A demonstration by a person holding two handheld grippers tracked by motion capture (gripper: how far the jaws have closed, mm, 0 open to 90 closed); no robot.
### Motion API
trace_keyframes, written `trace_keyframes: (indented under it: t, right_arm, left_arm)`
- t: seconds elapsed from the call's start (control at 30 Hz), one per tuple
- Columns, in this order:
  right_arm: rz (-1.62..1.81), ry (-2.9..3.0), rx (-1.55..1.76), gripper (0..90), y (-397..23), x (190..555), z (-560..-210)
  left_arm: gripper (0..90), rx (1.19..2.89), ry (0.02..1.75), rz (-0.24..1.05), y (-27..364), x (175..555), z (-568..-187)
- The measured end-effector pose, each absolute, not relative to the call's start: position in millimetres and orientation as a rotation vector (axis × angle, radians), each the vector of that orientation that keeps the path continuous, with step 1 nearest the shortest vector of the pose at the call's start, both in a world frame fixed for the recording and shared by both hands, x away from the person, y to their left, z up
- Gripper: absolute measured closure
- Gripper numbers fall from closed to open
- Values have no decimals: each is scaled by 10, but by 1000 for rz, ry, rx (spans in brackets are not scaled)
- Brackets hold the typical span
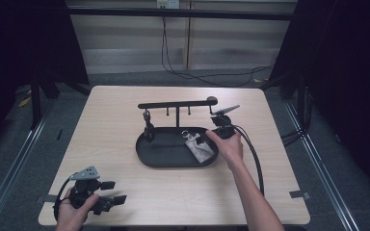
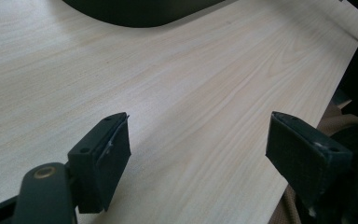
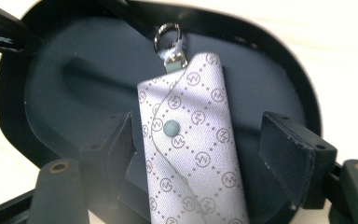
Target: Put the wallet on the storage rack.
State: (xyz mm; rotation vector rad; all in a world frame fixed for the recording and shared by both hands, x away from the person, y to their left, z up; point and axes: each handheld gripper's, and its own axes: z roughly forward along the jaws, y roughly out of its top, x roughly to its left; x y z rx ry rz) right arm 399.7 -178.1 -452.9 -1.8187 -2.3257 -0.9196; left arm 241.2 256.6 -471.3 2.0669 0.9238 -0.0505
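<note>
Spread wide, the fingers (image 2: 102,158) of the left gripper (image 1: 107,191) hold nothing; the left gripper view shows only bare wooden table (image 2: 191,93) between them. In the high view this gripper sits near the table's front left corner, well apart from the tray (image 1: 173,159), gripped by the person's left hand (image 1: 72,211), whose forearm is cut off by the bottom edge. In the left gripper view the tray's dark rim is cropped by the top edge, and something tan past the table edge at lower right is too partial to identify.

Near the table's middle lies the black oval tray, with a black stand (image 1: 177,105) rising from its far side: a horizontal bar on a post, with small pegs hanging beneath. A dark object hangs from the bar's left end over the tray's left part; it is too small and dim to name.

Inside the right part of the tray lies a grey patterned key pouch (image 3: 191,140) with a snap button and a metal ring (image 3: 167,35) at its far end. Its near end is cut off by the bottom of the right gripper view.

At the tray's right rim, the right gripper (image 1: 207,144) is held by the right hand (image 1: 229,144), which hides much of it from above. Its fingers (image 3: 293,154) stand apart on either side of the pouch, not pinching it; whether they touch the tray floor cannot be told.
</note>
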Motion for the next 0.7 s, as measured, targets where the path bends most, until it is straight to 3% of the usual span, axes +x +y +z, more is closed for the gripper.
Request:
trace_keyframes:
  t: [0.7]
  right_arm:
    - [-1147,-2428,-1760,183,-2130,3658,-4409]
  left_arm:
    - [219,2050,962,-1,2596,2443,-4703]
